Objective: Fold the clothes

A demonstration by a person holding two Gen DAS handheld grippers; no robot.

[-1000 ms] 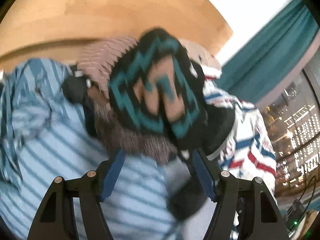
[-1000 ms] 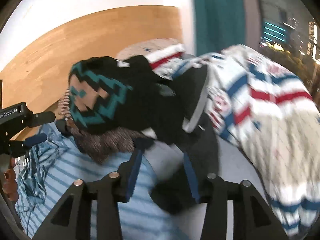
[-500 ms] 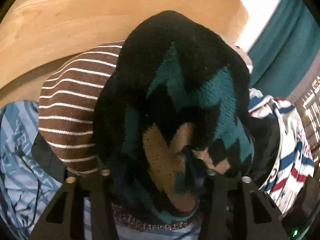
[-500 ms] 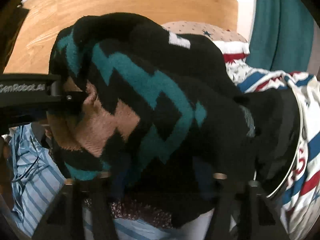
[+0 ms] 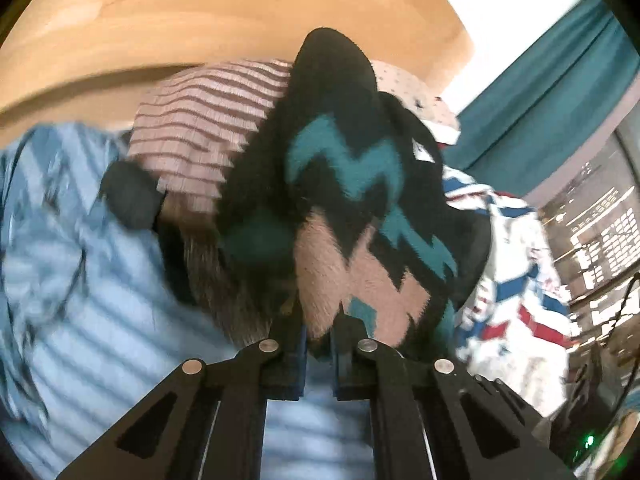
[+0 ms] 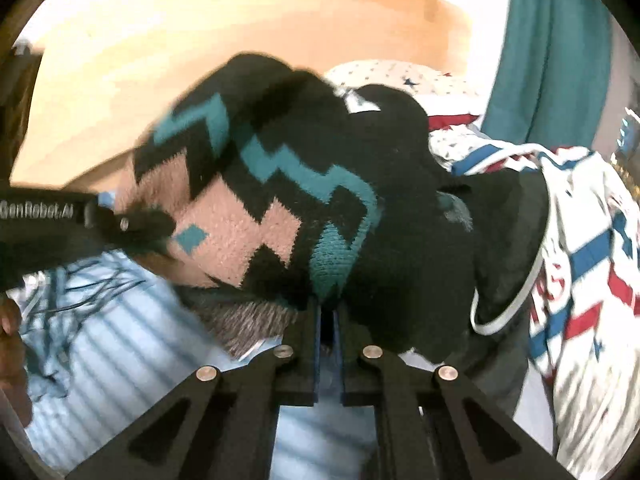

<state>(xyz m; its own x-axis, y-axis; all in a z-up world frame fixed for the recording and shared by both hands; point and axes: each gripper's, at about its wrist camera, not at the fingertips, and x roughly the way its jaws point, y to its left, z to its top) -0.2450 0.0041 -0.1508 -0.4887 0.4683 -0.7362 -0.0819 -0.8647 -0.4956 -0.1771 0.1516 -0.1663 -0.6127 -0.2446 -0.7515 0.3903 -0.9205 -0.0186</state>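
A black knit sweater with teal zigzags and pink patches hangs bunched in front of both cameras. In the left wrist view my left gripper is closing, its blue pads pinching the sweater's lower edge. The right wrist view shows the same sweater, with my right gripper closing on a teal fold at its hem. My left gripper also reaches in from the left edge there and bites the sweater's pink part. The sweater's far side is hidden.
Under the sweater lie a pale blue striped shirt, a brown-and-white striped garment and a grey speckled knit. To the right are a red, white and blue garment and a black piece with white trim. Behind stand a wooden panel and a teal curtain.
Both grippers went from wide open in front of the pile to closed on the sweater's lower edge. The sweater has drawn into a peak between them.
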